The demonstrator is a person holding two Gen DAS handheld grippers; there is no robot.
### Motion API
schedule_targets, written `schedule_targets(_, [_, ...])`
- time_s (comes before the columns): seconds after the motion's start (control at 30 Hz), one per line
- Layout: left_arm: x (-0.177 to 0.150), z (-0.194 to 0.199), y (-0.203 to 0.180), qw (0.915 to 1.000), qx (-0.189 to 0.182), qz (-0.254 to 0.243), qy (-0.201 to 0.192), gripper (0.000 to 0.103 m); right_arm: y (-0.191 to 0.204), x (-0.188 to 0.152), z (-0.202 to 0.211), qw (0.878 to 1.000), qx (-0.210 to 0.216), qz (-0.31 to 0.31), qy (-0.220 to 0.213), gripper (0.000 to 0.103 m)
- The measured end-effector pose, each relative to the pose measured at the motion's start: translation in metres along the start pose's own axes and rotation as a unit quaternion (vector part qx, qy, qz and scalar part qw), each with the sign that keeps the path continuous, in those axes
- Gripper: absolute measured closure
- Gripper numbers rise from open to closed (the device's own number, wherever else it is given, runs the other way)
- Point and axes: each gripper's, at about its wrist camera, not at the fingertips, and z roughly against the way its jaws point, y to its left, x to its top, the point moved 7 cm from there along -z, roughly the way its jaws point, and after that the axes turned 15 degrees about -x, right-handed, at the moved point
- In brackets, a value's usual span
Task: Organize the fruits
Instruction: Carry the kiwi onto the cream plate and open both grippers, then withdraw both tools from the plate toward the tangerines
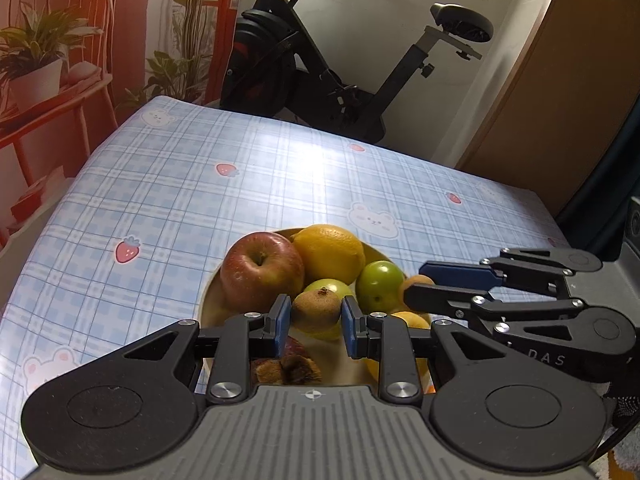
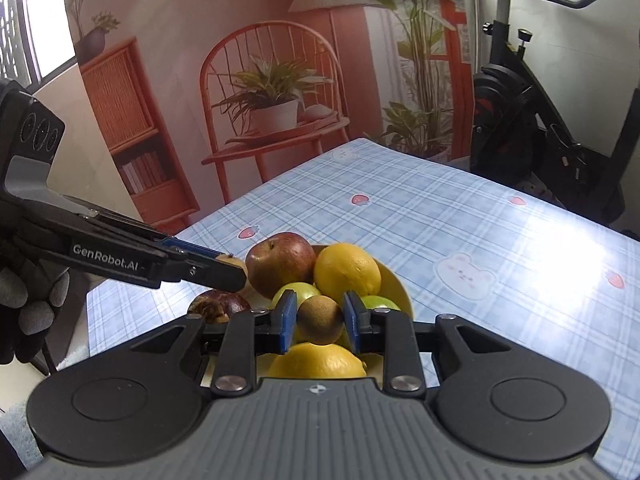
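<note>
Nearly there: I hold one small brown fruit in each gripper, above the bowl.
My left gripper [image 1: 316,322] pinches a kiwi [image 1: 316,310]; my right gripper [image 2: 320,322] pinches another kiwi [image 2: 320,319]. The yellow bowl [image 2: 394,280] at the table's near edge holds apple [image 1: 262,270], lemon [image 1: 328,254] and green fruits; both kiwis remain unplaced.

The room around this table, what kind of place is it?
Most likely a room in a home. A table with a checked cloth holds a fruit bowl, an exercise bike stands behind it, and a printed backdrop with chair and plants covers the wall.
</note>
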Motion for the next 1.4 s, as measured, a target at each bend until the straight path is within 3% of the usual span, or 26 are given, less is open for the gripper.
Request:
schedule_targets(0.83, [-0.004, -0.012, 0.025, 0.9996, 0.013, 0.026, 0.0, 0.072, -0.001, 0.004, -0.036, 1.0, -0.017, 0.009, 0.025, 0.073])
schedule_targets(1.07, [0.0, -0.001, 0.02, 0.999, 0.028, 0.026, -0.022, 0.072, -0.006, 0.003, -0.014, 0.999, -0.042, 0.021, 0.012, 0.07])
schedule_targets(1.4, [-0.008, 0.01, -0.022, 0.9988, 0.02, -0.004, -0.044, 0.072, -0.025, -0.024, 0.042, 0.997, -0.078, -0.025, -0.005, 0.067])
